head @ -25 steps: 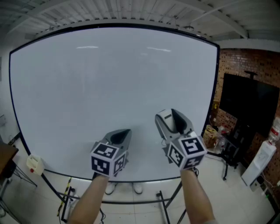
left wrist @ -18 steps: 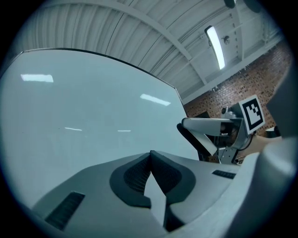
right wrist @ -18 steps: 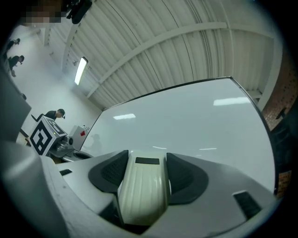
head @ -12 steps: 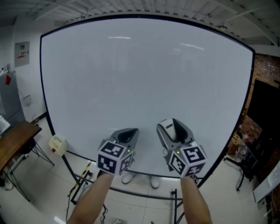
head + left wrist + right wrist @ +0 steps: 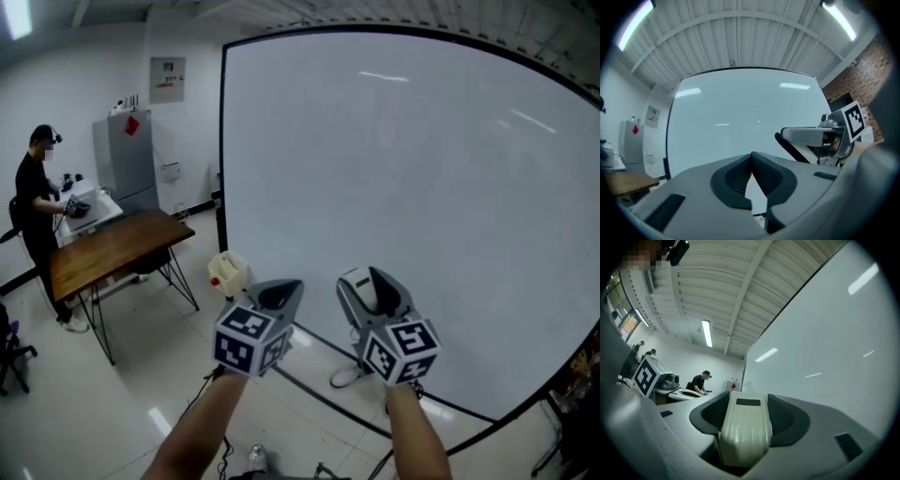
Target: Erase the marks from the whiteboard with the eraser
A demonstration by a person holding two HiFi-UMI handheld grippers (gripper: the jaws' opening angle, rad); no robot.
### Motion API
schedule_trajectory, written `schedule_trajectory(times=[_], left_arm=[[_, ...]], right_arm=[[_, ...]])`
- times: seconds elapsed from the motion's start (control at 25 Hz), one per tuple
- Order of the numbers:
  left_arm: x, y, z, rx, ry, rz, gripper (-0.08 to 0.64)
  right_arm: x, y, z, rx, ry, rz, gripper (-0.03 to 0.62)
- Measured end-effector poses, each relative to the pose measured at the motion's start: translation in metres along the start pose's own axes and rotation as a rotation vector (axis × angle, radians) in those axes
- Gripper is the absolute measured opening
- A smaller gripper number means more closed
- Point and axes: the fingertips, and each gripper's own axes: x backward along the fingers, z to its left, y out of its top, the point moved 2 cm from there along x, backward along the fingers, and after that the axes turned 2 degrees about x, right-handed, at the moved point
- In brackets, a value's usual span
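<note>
I see no marks on the whiteboard (image 5: 403, 187); erasing looks complete. My right tool (image 5: 375, 284) clamps the eraser (image 5: 743, 432) before the whiteboard; my left tool (image 5: 275, 292) has jaws together, empty.

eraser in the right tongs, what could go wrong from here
1. The right gripper clamps the eraser only by its sides, so pressing it on the whiteboard could twist it loose.
2. That gripper faces the board at a slant, near its left edge, so the eraser might meet it edge-on and wipe poorly.
3. No marks show on the board in any view, so faint ones could get skipped.
</note>
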Motion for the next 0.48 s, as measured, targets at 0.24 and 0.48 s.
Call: schedule_trajectory(times=[0.24,0.48], left_arm=[[0.049,-0.031,0.088,0.043,0.176,0.050,-0.003],[0.079,-0.058,0.156,0.061,0.216,0.064,-0.003]], right_arm=[[-0.078,-0.028,0.063,-0.043,0.164,0.024,0.255],[-0.137,-0.058,0.110,-0.064,0.197,0.052,0.255]])
